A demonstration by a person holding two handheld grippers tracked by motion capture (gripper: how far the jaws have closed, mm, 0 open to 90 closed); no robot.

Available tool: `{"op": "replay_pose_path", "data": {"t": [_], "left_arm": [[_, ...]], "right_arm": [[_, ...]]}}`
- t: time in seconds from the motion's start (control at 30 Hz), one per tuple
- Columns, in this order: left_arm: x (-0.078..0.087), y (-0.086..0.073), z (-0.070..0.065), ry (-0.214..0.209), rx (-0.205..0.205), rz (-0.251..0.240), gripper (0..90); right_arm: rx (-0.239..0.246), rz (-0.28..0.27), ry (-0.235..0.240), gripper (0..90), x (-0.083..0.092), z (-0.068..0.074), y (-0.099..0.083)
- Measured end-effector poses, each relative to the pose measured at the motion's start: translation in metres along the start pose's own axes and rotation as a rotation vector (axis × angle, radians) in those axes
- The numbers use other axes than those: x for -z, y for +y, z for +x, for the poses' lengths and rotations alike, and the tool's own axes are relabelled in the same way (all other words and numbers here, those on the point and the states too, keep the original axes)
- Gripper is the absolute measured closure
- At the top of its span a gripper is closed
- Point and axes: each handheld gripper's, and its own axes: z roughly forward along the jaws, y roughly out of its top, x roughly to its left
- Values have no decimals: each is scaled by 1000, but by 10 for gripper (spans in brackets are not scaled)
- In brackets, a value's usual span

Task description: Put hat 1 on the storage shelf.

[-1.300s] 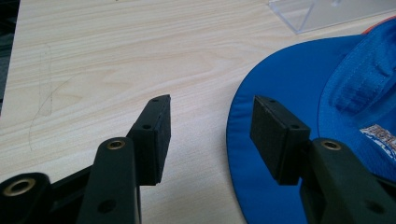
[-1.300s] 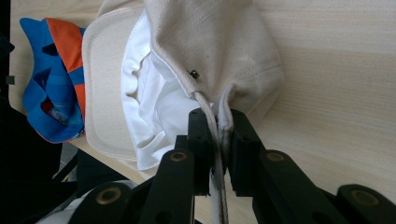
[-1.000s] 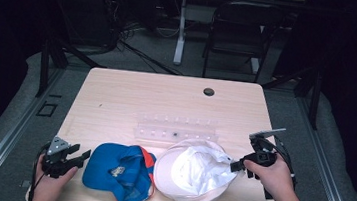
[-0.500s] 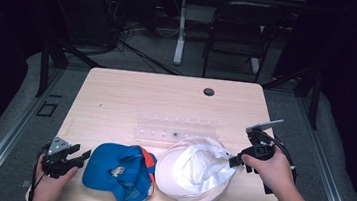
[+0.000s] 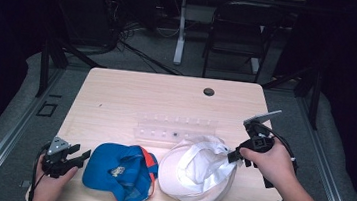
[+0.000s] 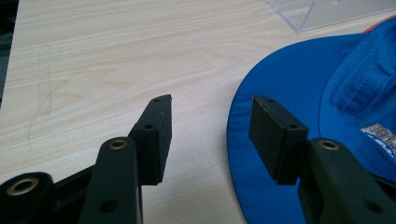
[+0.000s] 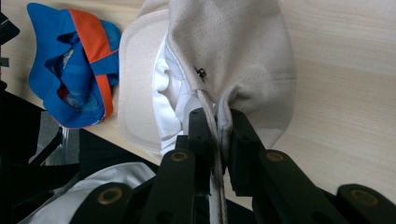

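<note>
A white cap (image 5: 197, 169) lies upside down at the table's front right. My right gripper (image 5: 234, 155) is shut on its back edge and strap, lifting that side; in the right gripper view the cream fabric (image 7: 233, 56) is pinched between the jaws of my right gripper (image 7: 217, 122). A blue cap (image 5: 118, 172) with orange trim rests to the left of it, also upside down. My left gripper (image 5: 80, 155) stands open just left of the blue cap's brim (image 6: 280, 84), and in the left gripper view the gap of the left gripper (image 6: 210, 128) holds nothing.
A clear plastic rack (image 5: 176, 129) lies behind the caps at mid-table. A dark round grommet (image 5: 209, 91) sits near the far edge. Beyond the table stand a chair (image 5: 236, 33) and cables on the floor. Bare wood (image 5: 116, 99) spreads across the table's far left.
My right gripper has pulled the white cap's back edge up and to the right, raising that side. The left gripper and blue cap have stayed put.
</note>
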Motion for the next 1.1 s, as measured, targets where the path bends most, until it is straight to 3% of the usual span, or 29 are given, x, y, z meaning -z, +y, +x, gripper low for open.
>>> {"op": "replay_pose_path", "data": {"t": [0.07,0.33,0.57,0.83,0.87,1.1], "left_arm": [[0,0,0,0,0,0,495],[0,0,0,-1,1,-1,495],[0,0,0,-1,0,-1,495],[0,0,0,0,-1,-1,495],[0,0,0,1,-3,-2,495],[1,0,0,1,-1,-2,495]], "right_arm": [[12,27,0,819,3,2,1],[3,23,2,819,10,12,4],[2,39,32,819,18,17,7],[-21,45,125,819,23,19,8],[-44,38,165,819,24,19,8],[-72,45,264,820,26,18,9]]}}
